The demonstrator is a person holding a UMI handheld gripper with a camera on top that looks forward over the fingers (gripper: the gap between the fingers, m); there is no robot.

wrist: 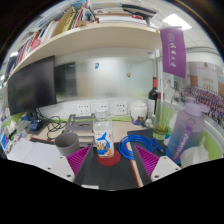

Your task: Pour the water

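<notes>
So the gripper (pixel 108 165) comes in from below with its two fingers spread fairly wide, the magenta pads (pixel 88 168) on the inner faces angled toward each other, and it isn't squeezing anything that I can make out. Sitting between the fingertips, maybe just a touch ahead of them, is a small clear bottle (pixel 104 143) with a blue-and-white label, standing upright on the desk (pixel 40 158); there's a gap on either side of it, so it's resting on its own and not being held. Just to the right of the bottle is a blue ring-shaped thing (pixel 133 150), looks like a roll of tape or a coaster, can't really tell which. Off to the left of the fingers there's a grey cup (pixel 67 141), also upright and a bit apart from the bottle. Further right is a bigger translucent bottle (pixel 186 128) with a purplish tint, well apart from the small one. Behind all that, a dark monitor (pixel 32 83) stands on the left, a row of white wall sockets (pixel 100 106) runs along the back, and a shelf (pixel 95 38) loaded with books and boxes stretches overhead. A purple banner (pixel 173 48) hangs on the right side.
</notes>
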